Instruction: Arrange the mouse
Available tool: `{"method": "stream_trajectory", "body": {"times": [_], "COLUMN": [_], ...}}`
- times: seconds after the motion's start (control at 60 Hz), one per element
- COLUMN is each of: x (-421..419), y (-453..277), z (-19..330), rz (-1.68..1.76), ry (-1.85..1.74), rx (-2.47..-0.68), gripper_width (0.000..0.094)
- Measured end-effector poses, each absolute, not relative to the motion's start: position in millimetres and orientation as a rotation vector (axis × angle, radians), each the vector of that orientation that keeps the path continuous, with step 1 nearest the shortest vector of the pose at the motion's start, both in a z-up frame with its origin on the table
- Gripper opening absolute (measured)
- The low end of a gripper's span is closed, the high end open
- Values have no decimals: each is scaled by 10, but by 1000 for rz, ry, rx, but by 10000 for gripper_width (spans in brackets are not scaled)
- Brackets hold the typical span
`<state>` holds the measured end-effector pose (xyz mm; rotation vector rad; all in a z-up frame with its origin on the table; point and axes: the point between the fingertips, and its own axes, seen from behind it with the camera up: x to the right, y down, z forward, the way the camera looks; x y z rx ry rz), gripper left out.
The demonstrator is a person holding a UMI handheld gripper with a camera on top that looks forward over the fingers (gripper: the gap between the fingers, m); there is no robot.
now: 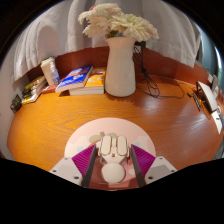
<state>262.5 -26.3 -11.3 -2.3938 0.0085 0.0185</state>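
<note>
Gripping mouse (113,152), wooden desk (60,125), flower vase (120,65)

Soft, even indoor light, mild sheen on the desk (60,135), strong fisheye bending at edges

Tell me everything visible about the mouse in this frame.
The small white plastic computer mouse lies flat on a round pale mouse mat on the wooden desk. Its smooth, glossy body points lengthwise away from the camera, with a centre scroll wheel. It sits between the gripper jaws, pink pads close at both flanks.
</note>
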Motion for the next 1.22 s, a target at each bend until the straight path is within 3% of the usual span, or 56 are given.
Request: {"method": "stream_trajectory", "body": {"times": [0.05, 0.067, 0.183, 0.417, 0.533, 0.733, 1.217], "x": [2693, 2715, 2603, 1849, 1332, 549, -297], "y": [-316, -329, -427, -904, -1256, -1844, -2619], "z": [-114, -97, 286, 1495, 1847, 2086, 2021], "rz": [-41, -65, -95, -72, -57, 0, 34], "ry": [0, -1, 60, 123, 106, 74, -69], "rx": [-2429, -2436, -2416, -2287, -2245, -2205, -2233], "gripper_width": [857, 869, 854, 863, 864, 863, 858]}}
